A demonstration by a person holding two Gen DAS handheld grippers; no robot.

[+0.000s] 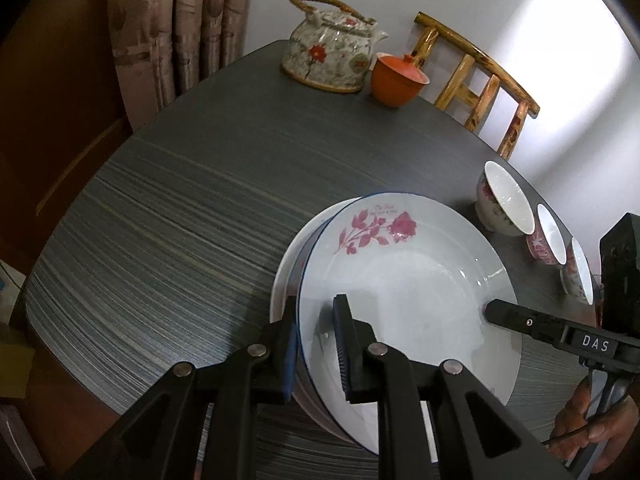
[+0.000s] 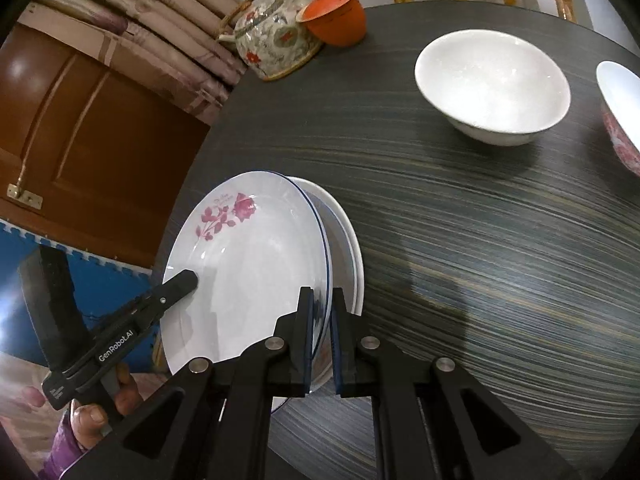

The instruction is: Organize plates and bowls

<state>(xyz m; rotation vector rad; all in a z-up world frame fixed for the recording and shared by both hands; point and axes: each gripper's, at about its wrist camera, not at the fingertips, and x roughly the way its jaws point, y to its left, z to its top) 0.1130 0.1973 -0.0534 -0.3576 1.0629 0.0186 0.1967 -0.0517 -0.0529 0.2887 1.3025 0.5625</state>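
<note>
From the left gripper's camera three bowls (image 1: 505, 204) line up along the table's (image 1: 180, 208) right edge, the two nearer ones pink-patterned, beyond a wooden chair (image 1: 476, 80); the right gripper's camera catches only the plain white inside of one bowl (image 2: 493, 84) and a slice of a second, but adds a brown door (image 2: 80, 120) and blue floor mat (image 2: 100, 280) off to the side. Both views show the flowered teapot (image 1: 328, 56) and orange lidded cup (image 1: 398, 80) at the far end.

The rose-printed plate (image 1: 404, 280) sits atop a stack of plates, over the dark table. The left gripper (image 1: 316, 344) pinches the near-left rim of the stack, blue pads pressed either side. The right gripper (image 2: 321, 336) is nearly closed, nipping the opposite rim.
</note>
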